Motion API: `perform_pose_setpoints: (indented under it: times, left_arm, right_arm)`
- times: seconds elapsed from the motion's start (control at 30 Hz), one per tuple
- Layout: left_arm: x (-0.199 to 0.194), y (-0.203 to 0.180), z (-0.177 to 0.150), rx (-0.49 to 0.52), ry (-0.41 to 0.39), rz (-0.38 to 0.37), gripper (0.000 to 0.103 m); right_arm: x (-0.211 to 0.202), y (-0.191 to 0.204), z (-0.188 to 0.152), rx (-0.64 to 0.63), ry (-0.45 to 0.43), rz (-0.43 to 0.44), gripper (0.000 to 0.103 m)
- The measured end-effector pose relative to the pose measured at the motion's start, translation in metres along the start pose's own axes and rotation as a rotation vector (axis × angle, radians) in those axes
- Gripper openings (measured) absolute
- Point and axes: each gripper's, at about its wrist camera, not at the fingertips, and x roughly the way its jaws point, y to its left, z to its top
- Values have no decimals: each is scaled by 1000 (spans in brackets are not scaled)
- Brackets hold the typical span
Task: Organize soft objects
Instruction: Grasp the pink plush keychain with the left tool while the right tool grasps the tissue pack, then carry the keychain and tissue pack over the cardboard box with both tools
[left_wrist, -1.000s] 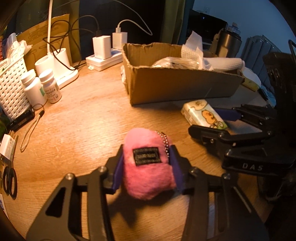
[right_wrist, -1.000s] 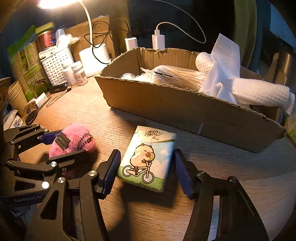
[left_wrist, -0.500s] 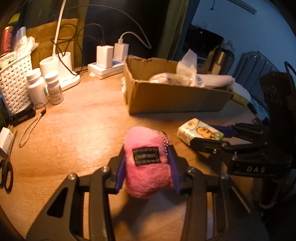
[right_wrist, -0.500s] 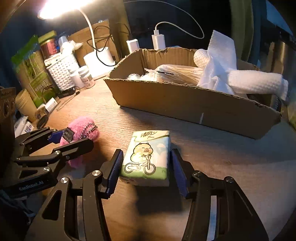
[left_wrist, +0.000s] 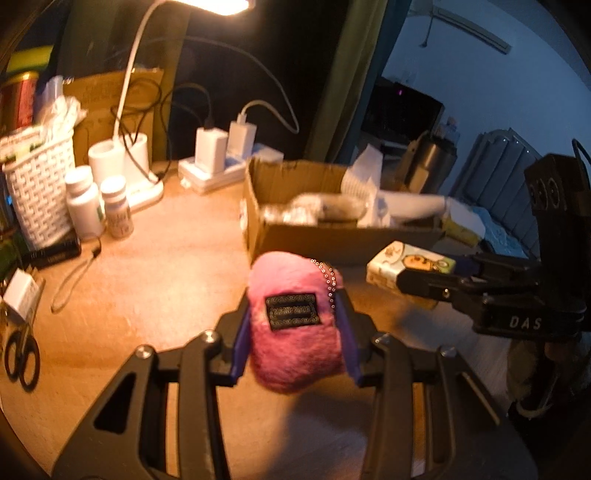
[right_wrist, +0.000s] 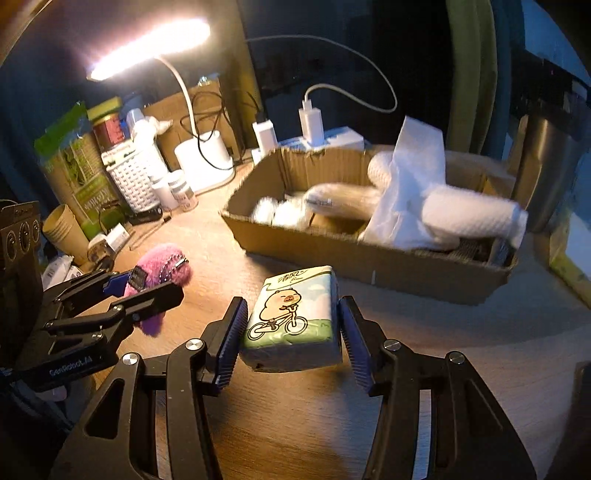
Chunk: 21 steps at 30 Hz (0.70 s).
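- Between the blue pads of the left gripper (left_wrist: 293, 325) sits a pink plush pouch (left_wrist: 291, 328); both pads press into its sides, so the tool is clamped on it, and the pouch is lifted off the wooden desk (left_wrist: 166, 288).
- On the pouch's top face a black sewn label (left_wrist: 293, 311) shows, and a beaded chain (left_wrist: 328, 280) hangs along its right edge.
- Seen from the right wrist, the same pouch (right_wrist: 162, 269) is at the left, held in the left gripper (right_wrist: 144, 291) above the desk surface.
- Clamped in the right gripper (right_wrist: 291, 325) is a tissue pack (right_wrist: 293, 314) printed with a cartoon animal on a bicycle; both ribbed pads touch its long sides and it is raised clear of the desk.
- From the left wrist, the tissue pack (left_wrist: 410, 269) appears at the right, gripped by the right gripper (left_wrist: 428, 277), just in front of the cardboard box.
- Beyond both held items stands an open cardboard box (right_wrist: 369, 266), which holds a rolled white towel (right_wrist: 469, 214), loose white tissue (right_wrist: 410, 177) and bagged white items (right_wrist: 343, 199).
- Farther left on the desk are a white woven basket (left_wrist: 40, 192), two white pill bottles (left_wrist: 99, 203), a lit desk lamp (right_wrist: 147, 48), a power strip with chargers (left_wrist: 221, 155) and black scissors (left_wrist: 22, 362).
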Motion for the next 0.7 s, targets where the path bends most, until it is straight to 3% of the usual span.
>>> perform_pose_setpoints:
  times: [0.7]
  left_arm:
    - [-2,-11,52,23,-119,-9,42]
  right_arm:
    - [-4,-6,44,8,-64,-8,54]
